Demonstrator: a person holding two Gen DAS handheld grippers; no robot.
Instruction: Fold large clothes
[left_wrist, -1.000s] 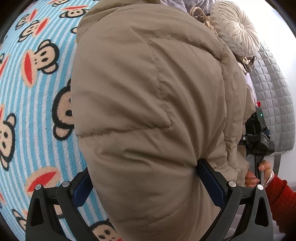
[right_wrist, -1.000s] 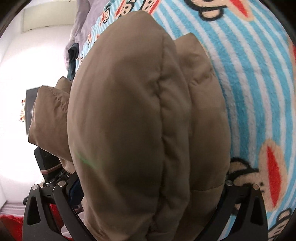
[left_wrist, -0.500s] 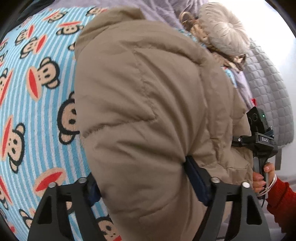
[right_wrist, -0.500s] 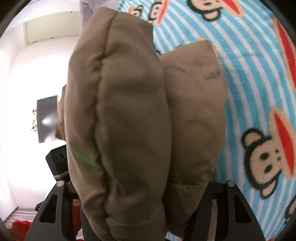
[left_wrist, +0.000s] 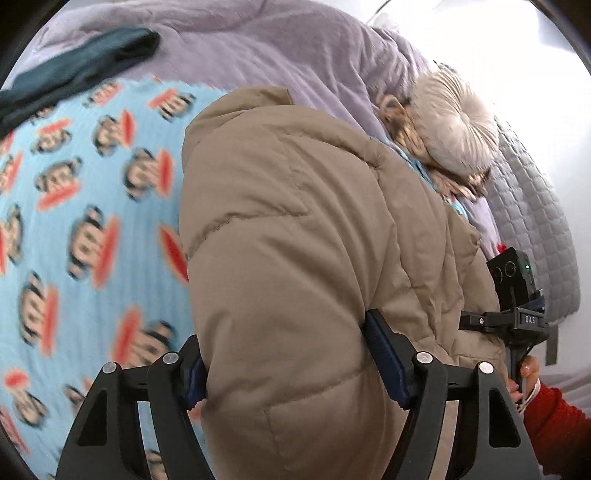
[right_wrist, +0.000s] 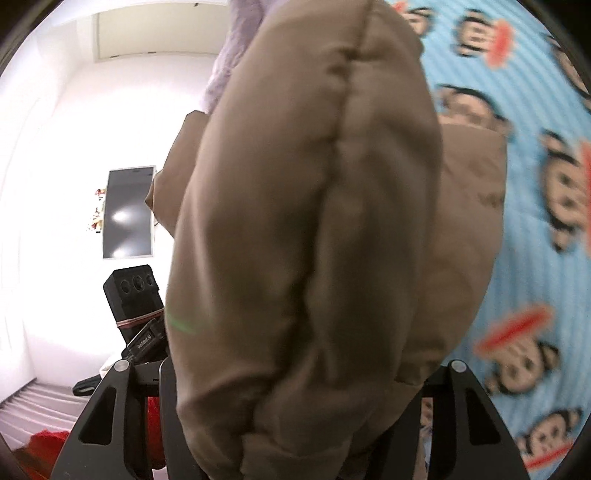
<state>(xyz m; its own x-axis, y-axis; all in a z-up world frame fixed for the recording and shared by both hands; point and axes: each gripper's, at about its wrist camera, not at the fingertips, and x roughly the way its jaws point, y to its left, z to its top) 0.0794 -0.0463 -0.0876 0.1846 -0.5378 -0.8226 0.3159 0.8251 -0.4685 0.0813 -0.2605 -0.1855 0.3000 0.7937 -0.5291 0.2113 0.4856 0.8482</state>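
Jacket (left_wrist: 295, 258) bundle hangs clamped in both grippers, left (left_wrist: 291, 362) and right (right_wrist: 295, 387), mid-carry; next needs a level set-down.

Each wrist camera looks forward and down along its gripper, very near the tan jacket (left_wrist: 314, 258) filling both views; both share the monkey-print blanket (right_wrist: 535, 258) beyond.
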